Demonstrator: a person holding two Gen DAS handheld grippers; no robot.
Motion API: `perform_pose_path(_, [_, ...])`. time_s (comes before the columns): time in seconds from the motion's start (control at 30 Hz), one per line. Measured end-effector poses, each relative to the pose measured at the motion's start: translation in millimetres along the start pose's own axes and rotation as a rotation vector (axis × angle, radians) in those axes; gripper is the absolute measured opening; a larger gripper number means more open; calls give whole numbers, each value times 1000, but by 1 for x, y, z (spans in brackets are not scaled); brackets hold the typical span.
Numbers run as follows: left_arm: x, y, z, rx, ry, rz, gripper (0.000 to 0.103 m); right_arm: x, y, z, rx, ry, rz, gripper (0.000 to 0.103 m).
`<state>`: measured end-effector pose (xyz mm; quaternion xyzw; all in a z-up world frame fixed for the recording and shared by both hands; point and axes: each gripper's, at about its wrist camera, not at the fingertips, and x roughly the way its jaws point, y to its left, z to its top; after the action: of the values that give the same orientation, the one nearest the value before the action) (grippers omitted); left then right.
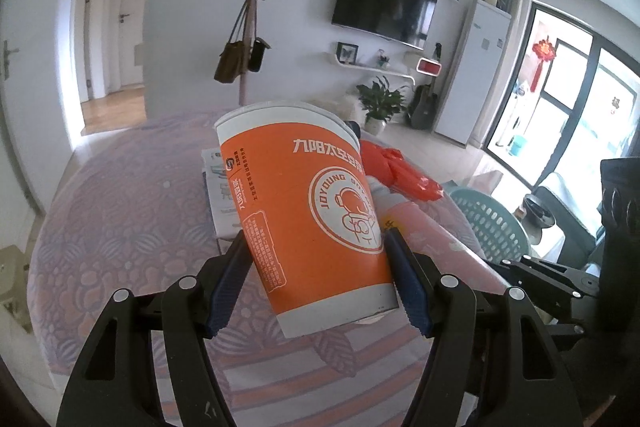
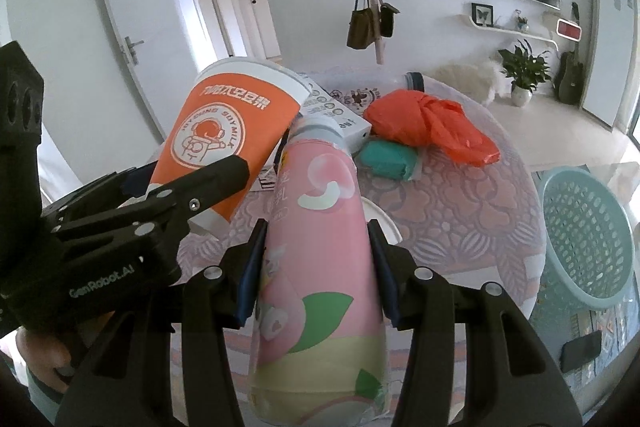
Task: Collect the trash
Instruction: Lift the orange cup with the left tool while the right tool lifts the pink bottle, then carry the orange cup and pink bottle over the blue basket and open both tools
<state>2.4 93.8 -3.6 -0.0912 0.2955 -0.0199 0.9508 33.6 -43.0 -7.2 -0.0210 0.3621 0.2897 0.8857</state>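
Though near the basket [image 2: 586, 239], held cup [image 1: 308, 211].

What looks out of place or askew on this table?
Nothing is spilled. The orange cup sits tilted in the left gripper, and a crumpled orange bag lies on the table.

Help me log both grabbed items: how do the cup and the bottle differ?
The cup is orange paper with white bands and an open top; the bottle is pink with a peach print and a capped neck. The cup is in the left gripper, the bottle in the right gripper. Both are gripped at the sides above the table.
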Motion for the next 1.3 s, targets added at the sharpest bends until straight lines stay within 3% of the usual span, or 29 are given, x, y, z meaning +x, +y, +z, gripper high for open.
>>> perform_pose_path(0.33, [4,-11,4,36,0,-15,65,-2,-7,-5,-13,-61,-107,44])
perform_pose_path(0.8, [2,-16,2,54,-2,-29,65,-5,-20,-6,15,-89,-118,40])
perform_pose_path(0.83, [3,-18,4,58,-3,-31,65,-7,-23,-6,18,-96,-121,31])
perform_pose_path(0.87, [3,-20,5,62,-3,-33,65,-8,-26,-5,19,-97,-118,6])
perform_pose_path(0.9, [5,-23,7,68,-3,-36,65,-8,-27,-4,21,-92,-116,5])
perform_pose_path(0.97, [6,-28,9,79,-5,-40,65,-3,-31,-3,18,-64,-89,5])
perform_pose_path(1.0, [7,-31,9,80,-5,-40,65,8,-33,-4,6,-9,-51,5])
perform_pose_path(1.1, [9,-31,8,66,-3,-37,65,30,-58,-17,104,58,64,6])
perform_pose_path(1.17, [7,-28,5,59,-3,-23,65,29,-74,-24,139,15,178,6])
perform_pose_path(1.3, [4,-16,1,34,3,0,65,18,-94,-20,112,-19,133,7])
